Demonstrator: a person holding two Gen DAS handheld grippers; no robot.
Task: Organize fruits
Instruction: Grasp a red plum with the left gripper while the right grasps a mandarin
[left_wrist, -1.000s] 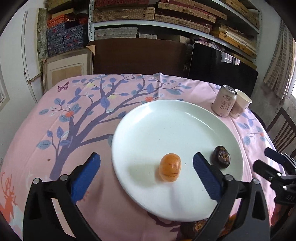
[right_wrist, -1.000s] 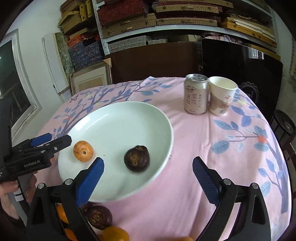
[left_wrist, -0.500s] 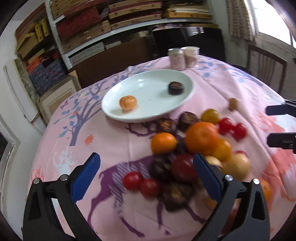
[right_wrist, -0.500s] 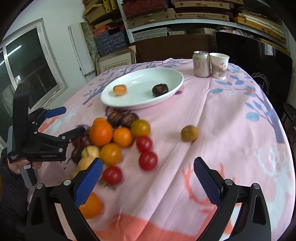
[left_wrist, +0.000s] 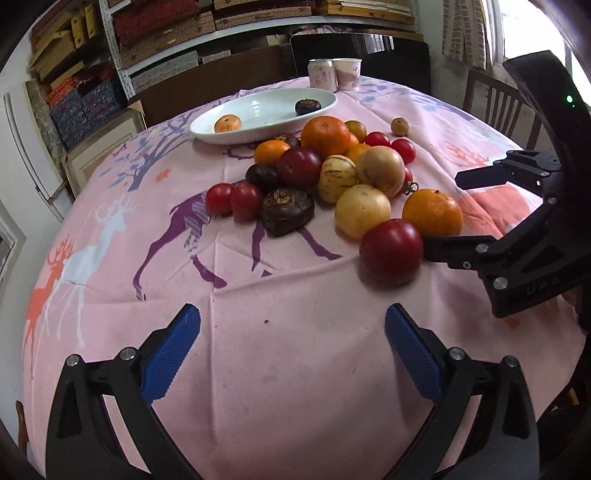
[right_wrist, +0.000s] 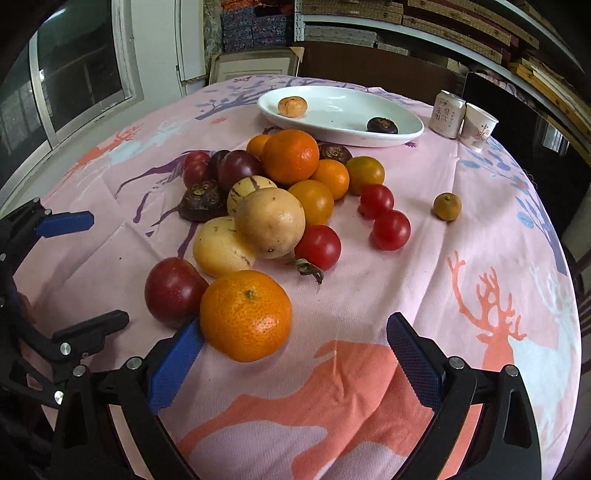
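Orange (right_wrist: 245, 314) sits stem-up beside right tool (right_wrist: 295, 354), jaws apart

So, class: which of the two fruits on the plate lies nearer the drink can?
The dark brown fruit; the small orange fruit sits at the plate's far side from the can.

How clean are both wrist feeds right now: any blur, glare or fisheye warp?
Left wrist: sharp, table edge bowed by fisheye, window glare top right, soft shadow under the red plum. Right wrist: sharp too, near orange crisp, shelves curved, corners vignetted black.
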